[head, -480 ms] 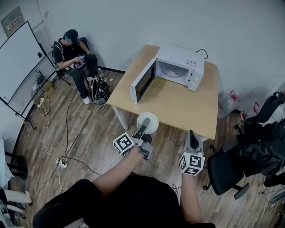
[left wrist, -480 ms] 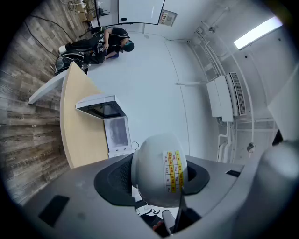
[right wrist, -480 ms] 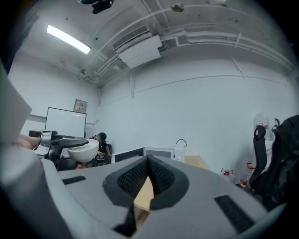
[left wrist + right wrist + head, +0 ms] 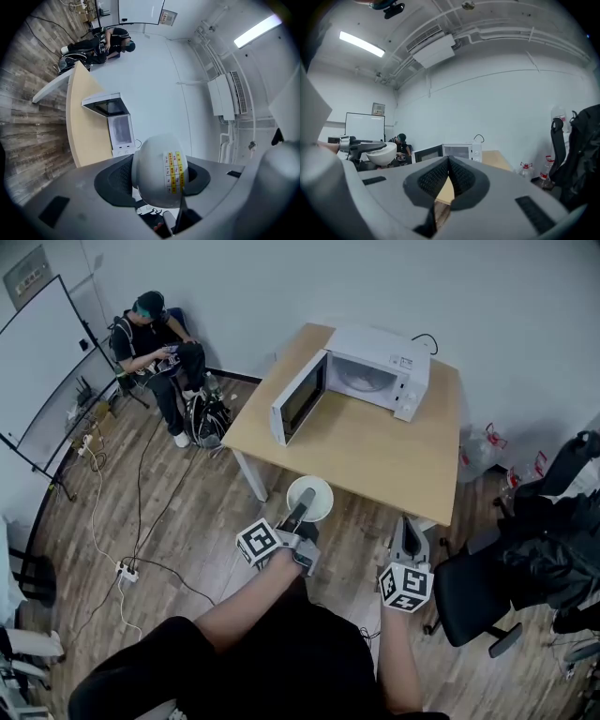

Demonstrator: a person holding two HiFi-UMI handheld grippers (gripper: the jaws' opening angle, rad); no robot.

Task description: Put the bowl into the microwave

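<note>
Holding status: left tongs (image 4: 157, 182) are pinching the white bowl (image 4: 158, 157), with its wall clamped between the two dark pads. The bowl's outer side faces that camera, with a yellow-and-white label (image 4: 172, 171) stuck on it. From the head view the bowl sits mouth-up in the air just off the near edge of the table (image 4: 375, 456), over the wood floor (image 4: 178, 512) and well short of the microwave (image 4: 384, 367). Bowl interior reads plain white, and I can make out no contents. The right gripper view shows the same bowl off to the left, roughly level and gripped at the rim. The microwave stands at the far end of the table, near the wall, with its door (image 4: 298, 399) swung wide to the left. Its cavity shows pale and bare as far as I can tell. Right tongs (image 4: 449, 161) are pressed together, pads meeting with nothing between them. They are held low beside the table's near right corner and point toward the microwave. A black office chair (image 4: 473, 601) stands right of the table, and a person (image 4: 155, 338) is seated in the far left corner.
</note>
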